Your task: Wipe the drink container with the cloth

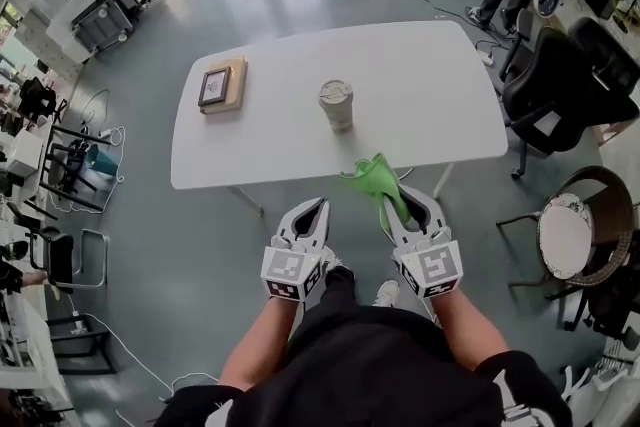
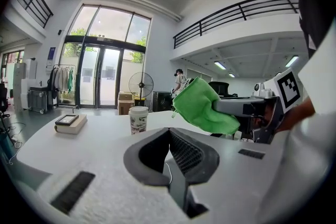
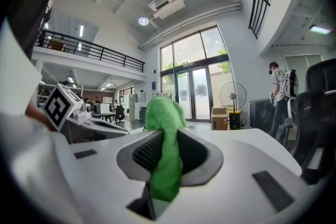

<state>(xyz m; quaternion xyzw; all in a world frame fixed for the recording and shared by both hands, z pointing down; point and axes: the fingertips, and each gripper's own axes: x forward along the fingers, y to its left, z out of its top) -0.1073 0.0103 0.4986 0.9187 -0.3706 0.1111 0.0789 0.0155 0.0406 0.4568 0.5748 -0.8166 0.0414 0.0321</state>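
The drink container is a pale paper cup with a lid, upright near the middle of the white table; it also shows in the left gripper view. A green cloth hangs from my right gripper, whose jaws are shut on it, just short of the table's near edge. My left gripper is held beside it, jaws shut with nothing between them. Both grippers are well short of the cup.
A book with a dark device on top lies at the table's left side. Black office chairs stand to the right, and a round wicker chair sits lower right. Wire racks line the left.
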